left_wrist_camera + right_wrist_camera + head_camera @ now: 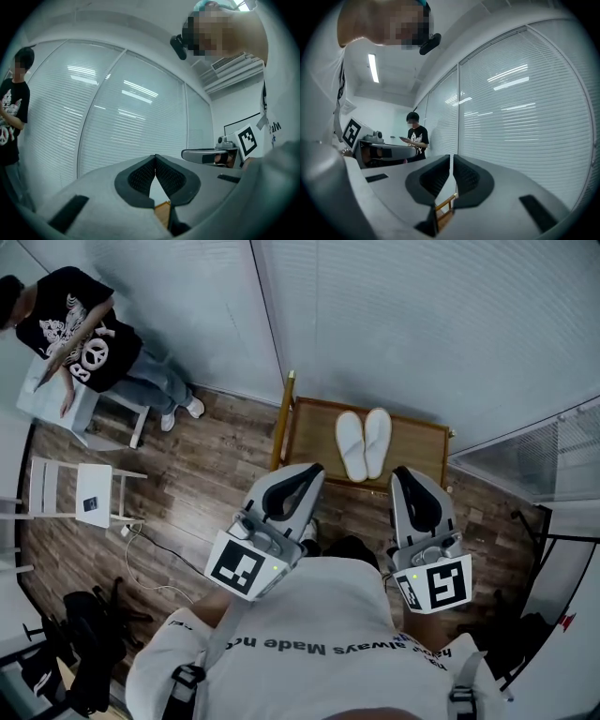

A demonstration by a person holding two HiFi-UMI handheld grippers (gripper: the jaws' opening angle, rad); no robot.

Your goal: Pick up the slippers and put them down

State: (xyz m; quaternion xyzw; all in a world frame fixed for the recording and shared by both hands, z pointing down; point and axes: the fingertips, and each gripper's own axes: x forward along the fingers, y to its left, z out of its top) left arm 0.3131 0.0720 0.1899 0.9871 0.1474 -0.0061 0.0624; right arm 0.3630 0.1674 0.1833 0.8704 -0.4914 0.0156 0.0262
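Looking steeply down into a room with a dark wood-plank floor, closed in behind by walls of white slatted blinds. One low wooden stand sits on the floor against the foot of the blinds and serves as the landmark.

Counted: two white slippers, two grippers, one stand, one white chair and one other person in a black printed shirt. The chair stands well to the left of the stand. The person is further left again, beside a white object that may be a second seat, though the view is too distorted to say.

The slippers lie side by side and touching on top of the stand, near its middle, soles down.

Both grippers are held level on the near side of the stand, pointing toward it. The left gripper reaches its left near corner and the right gripper its right half. The slippers lie beyond the tips and between the two lines of aim, apart from both.

The left gripper view shows the dark ribbed pads meeting at the tip with nothing between them. The right gripper view shows pads drawn to a hairline gap, likewise empty. A strip of the stand shows beneath each pair of jaws.
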